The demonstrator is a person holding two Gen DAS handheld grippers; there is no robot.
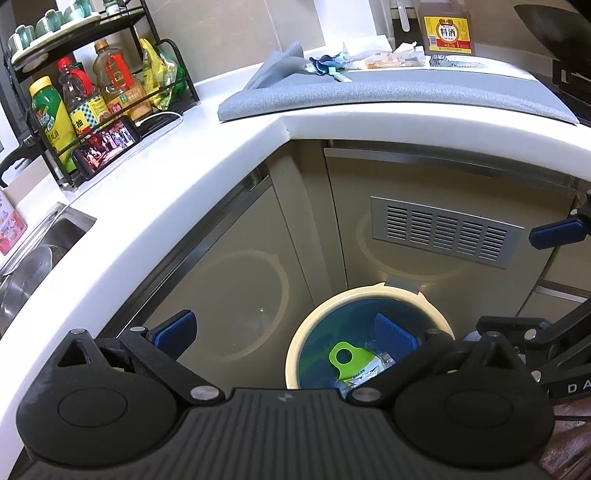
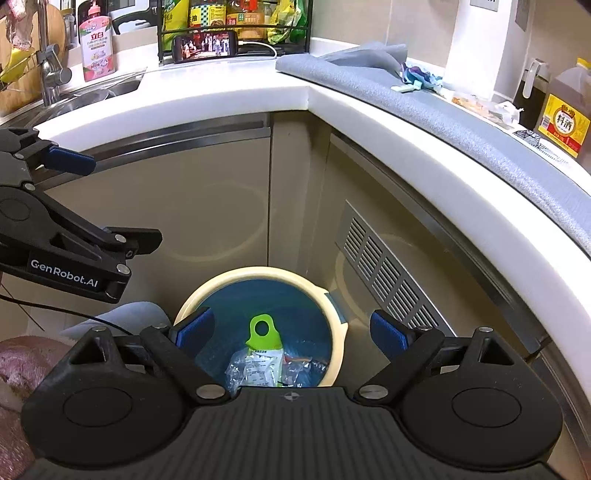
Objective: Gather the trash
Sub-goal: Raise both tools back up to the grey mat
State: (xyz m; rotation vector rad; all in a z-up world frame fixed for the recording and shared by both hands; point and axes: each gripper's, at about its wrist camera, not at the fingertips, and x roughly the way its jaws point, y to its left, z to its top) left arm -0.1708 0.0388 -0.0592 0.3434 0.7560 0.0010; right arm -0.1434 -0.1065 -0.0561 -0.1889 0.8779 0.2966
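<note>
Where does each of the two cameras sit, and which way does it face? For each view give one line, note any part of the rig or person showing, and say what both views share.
Left wrist: sits on the left gripper, facing down at the round cream-rimmed bin with blue liner by the beige cabinets; the right gripper's blue pad intrudes at right.
Right wrist: sits on the right gripper, facing down over the same bin; the left gripper reaches in from the left.
Shared: the bin, the green-topped plastic packet inside, the grey counter mat, the phone.

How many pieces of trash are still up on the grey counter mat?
2 clusters: a blue-and-white crumpled wrapper near the folded cloth, and a clear orange-printed packet beside the cooking wine bottle. More scraps may be hidden among them.
</note>
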